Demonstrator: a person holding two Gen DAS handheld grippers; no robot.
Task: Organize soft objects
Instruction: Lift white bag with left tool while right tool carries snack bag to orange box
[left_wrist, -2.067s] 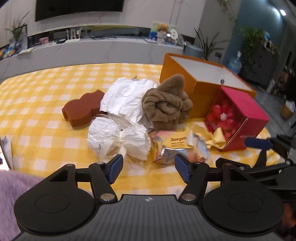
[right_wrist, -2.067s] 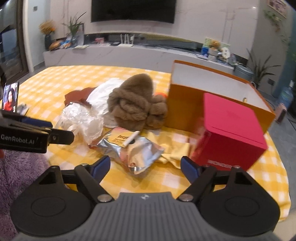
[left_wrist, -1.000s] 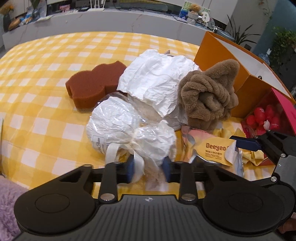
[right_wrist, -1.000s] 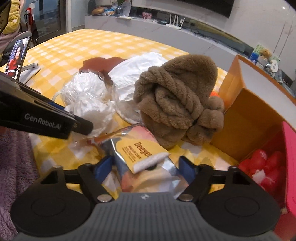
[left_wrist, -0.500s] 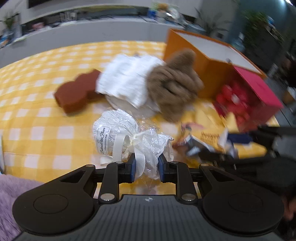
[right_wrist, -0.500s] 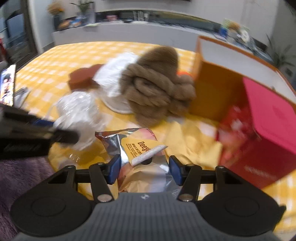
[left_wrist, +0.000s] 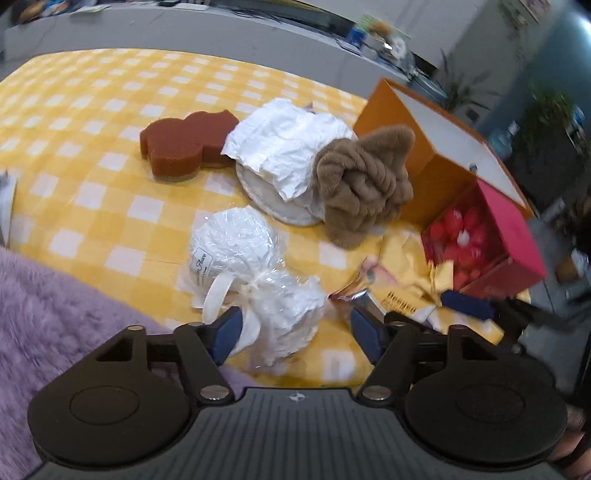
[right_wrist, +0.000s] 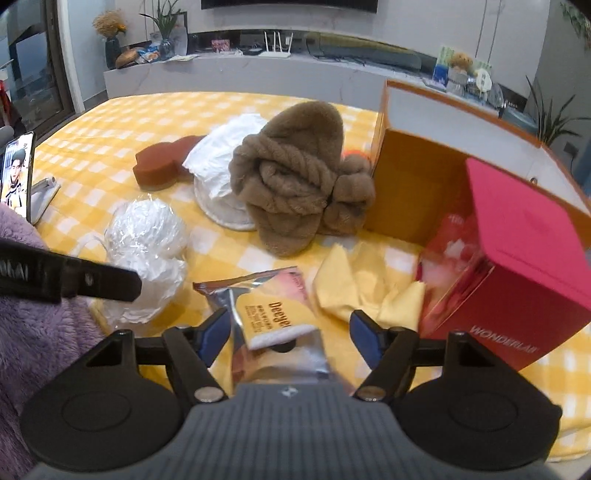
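Yellow-checked tablecloth (left_wrist: 92, 177) covers the table before a grey counter (right_wrist: 258, 74).

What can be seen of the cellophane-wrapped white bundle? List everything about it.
The white bundle is soft white stuff wrapped in clear crinkly cellophane, cinched at the waist with a cream ribbon and bearing a small printed label. It lies on its side on the yellow checked cloth, round end away, ruffled end between the left gripper fingers. The jaws have just been opening and no longer pinch it. It lies apart from the foil packet.
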